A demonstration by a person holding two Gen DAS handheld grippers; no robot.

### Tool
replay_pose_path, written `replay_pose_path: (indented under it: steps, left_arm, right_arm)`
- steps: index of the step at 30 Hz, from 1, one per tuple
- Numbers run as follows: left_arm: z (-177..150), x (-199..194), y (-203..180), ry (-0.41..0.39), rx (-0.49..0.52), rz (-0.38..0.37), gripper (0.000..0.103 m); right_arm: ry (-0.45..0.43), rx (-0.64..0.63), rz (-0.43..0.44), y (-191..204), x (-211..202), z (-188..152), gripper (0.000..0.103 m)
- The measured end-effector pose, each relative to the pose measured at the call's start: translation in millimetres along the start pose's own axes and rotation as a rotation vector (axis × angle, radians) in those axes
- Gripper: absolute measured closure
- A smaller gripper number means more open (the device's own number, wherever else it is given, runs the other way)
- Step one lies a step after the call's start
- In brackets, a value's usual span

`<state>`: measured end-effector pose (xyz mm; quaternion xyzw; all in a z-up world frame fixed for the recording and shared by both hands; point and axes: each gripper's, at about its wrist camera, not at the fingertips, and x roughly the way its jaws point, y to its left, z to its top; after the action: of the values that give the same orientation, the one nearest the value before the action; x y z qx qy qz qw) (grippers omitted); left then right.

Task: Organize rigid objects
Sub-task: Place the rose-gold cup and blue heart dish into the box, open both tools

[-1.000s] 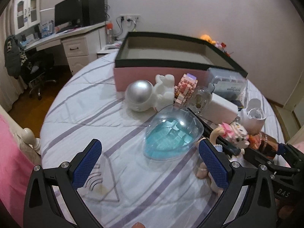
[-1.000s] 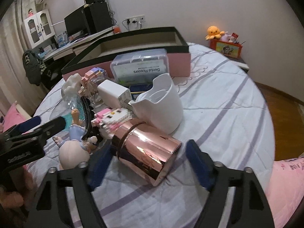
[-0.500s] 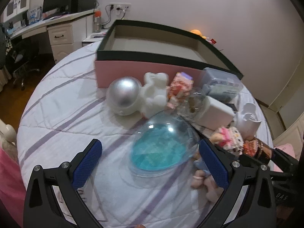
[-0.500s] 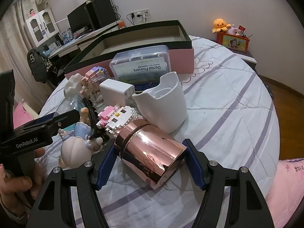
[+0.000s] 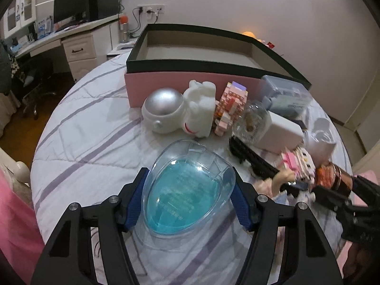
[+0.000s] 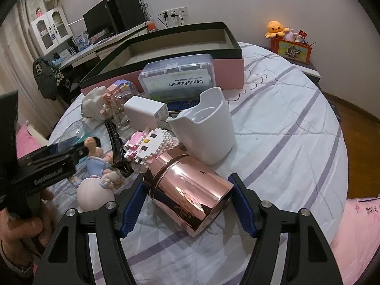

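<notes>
Clutter: a row of small hard things lies on the striped bedcover [image 5: 90, 142], in front of the pink box [image 5: 166, 87] with a dark rim, whose inside shows nothing.
Blue dome: a clear egg-shaped shell [image 5: 190, 187] with blue inside, on the cover nearest the left gripper [image 5: 187, 204].
Left gripper: its jaws are closing, the blue pads at both flanks of the dome and seemingly touching it.
Can: a shiny rose-gold can [image 6: 190, 187] lies on its side beside the white cup [image 6: 206, 133].
Right gripper: the right gripper [image 6: 187, 206] has a blue pad against each end of the can, clamped on it.
Others: silver ball [image 5: 163, 111], white figure [image 5: 199, 109], brick cat [image 6: 152, 144], doll [image 6: 97, 178], floss box [image 6: 178, 76].
</notes>
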<state>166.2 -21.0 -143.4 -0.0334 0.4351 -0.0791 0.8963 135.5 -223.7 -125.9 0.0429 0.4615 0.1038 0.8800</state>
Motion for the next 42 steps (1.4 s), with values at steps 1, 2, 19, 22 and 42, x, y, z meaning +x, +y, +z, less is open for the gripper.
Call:
replay_pose_path:
  steps: [1,2,19,22,42]
  left_arm:
    - [-1.0,-2.4,0.8,0.001,0.0,-0.004,0.038]
    - [-1.4,-4.7,2.3,0.003,-0.003,-0.009,0.038]
    - [29.9,-44.0,5.6,-0.073,0.013,-0.025,0.038]
    - [58.7,-49.7,4.4,-0.124,0.023,-0.026,0.038]
    - [161.2,56.2,-4.2,-0.032,0.006,-0.017,0.031]
  right_arm:
    - [0.0,0.001,-0.001,-0.7,-0.3,0.1,0.034]
    - [-0.001,0.004,0.001,-1.0,-2.0,0.2,0.034]
    - [-0.097,-0.031,0.025,1.4,-41.6,50.5,0.034]
    - [-0.143,-0.062,0.038,8.3,-45.6,77.1,0.033]
    - [-0.019,-0.032,0.039,-0.8,75.6,185.3,0.032]
